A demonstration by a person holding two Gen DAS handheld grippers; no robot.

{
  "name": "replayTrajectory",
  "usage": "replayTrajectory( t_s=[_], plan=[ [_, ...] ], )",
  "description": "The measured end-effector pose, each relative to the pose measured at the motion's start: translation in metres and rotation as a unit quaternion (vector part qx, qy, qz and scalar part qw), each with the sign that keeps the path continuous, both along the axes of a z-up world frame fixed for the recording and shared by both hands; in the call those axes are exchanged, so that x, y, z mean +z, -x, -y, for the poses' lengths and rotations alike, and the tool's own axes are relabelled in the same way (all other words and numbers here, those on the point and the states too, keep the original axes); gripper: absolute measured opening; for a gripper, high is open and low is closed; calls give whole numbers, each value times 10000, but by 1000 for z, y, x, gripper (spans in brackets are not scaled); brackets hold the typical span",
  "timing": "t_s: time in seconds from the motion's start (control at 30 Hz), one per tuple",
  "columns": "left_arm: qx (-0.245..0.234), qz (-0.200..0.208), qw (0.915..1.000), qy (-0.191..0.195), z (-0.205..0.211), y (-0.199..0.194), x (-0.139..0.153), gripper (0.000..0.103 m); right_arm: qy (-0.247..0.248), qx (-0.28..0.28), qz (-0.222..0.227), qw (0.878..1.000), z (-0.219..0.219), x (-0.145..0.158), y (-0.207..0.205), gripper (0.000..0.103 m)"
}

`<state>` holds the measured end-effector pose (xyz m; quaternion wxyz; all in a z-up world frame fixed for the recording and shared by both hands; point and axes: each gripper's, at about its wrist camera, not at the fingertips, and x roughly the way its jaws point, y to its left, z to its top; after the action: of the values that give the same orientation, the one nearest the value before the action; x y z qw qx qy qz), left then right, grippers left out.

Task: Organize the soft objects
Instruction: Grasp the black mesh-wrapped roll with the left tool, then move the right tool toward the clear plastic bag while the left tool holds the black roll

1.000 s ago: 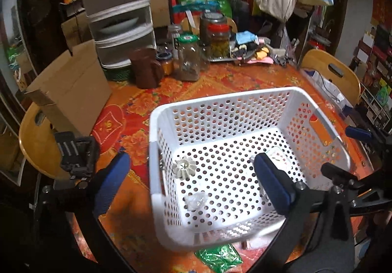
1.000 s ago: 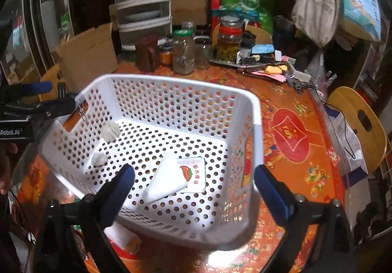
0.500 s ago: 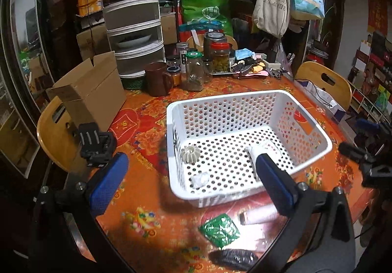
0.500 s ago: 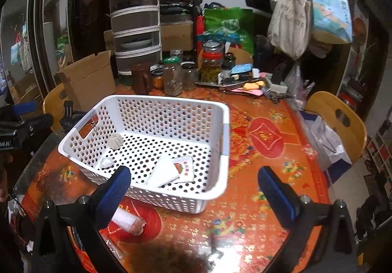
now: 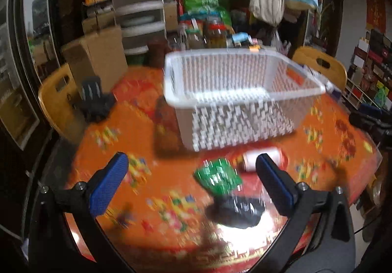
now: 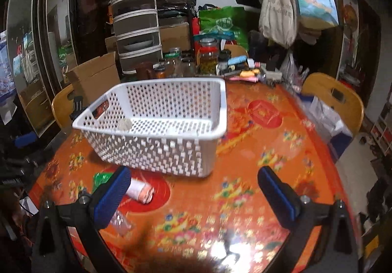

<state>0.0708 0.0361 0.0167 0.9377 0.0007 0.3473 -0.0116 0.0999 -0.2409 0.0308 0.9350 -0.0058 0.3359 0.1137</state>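
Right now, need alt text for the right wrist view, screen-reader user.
A white perforated plastic basket sits on a round table with an orange floral cloth, ahead of the open, empty right gripper. A pink-and-white rolled bundle lies on the cloth near the gripper's left finger; jars and clutter crowd the table's far edge.

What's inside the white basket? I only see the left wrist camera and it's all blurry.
Observer: The right wrist view shows a small round ribbed thing inside the white basket, by its left wall.
Child: Is the right claw holding something?
Observer: No, the right claw is open and empty, over the tablecloth.
Child: And that white roll?
Observer: The white roll has a pinkish end and lies outside the basket, in front of it.
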Motion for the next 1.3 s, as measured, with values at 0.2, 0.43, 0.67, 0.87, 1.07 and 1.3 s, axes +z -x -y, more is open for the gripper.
replayTrajectory(
  t_s=[0.2,0.43,0.67,0.87,1.07,1.3],
  plan=[
    [-248,-164,9992,268,15,10,-52,103,-53,-90,-97,9999,6,-35,22,103],
    [-491,-188,9985,171,31,8,-85,102,-400,-76,-118,9991,8,-52,39,102],
    [-824,-79,9964,192,42,7,-89,65,-520,254,-152,9982,-22,-66,46,100],
    [-651,80,9975,257,24,12,-83,61,-434,665,-278,9965,-58,-78,44,94],
    [-228,144,9990,360,-18,17,-77,61,-181,1031,-322,9940,-96,-94,39,80],
    [-41,168,9986,508,-40,19,-77,62,29,1204,-365,9920,-120,-108,37,66]
  ],
)
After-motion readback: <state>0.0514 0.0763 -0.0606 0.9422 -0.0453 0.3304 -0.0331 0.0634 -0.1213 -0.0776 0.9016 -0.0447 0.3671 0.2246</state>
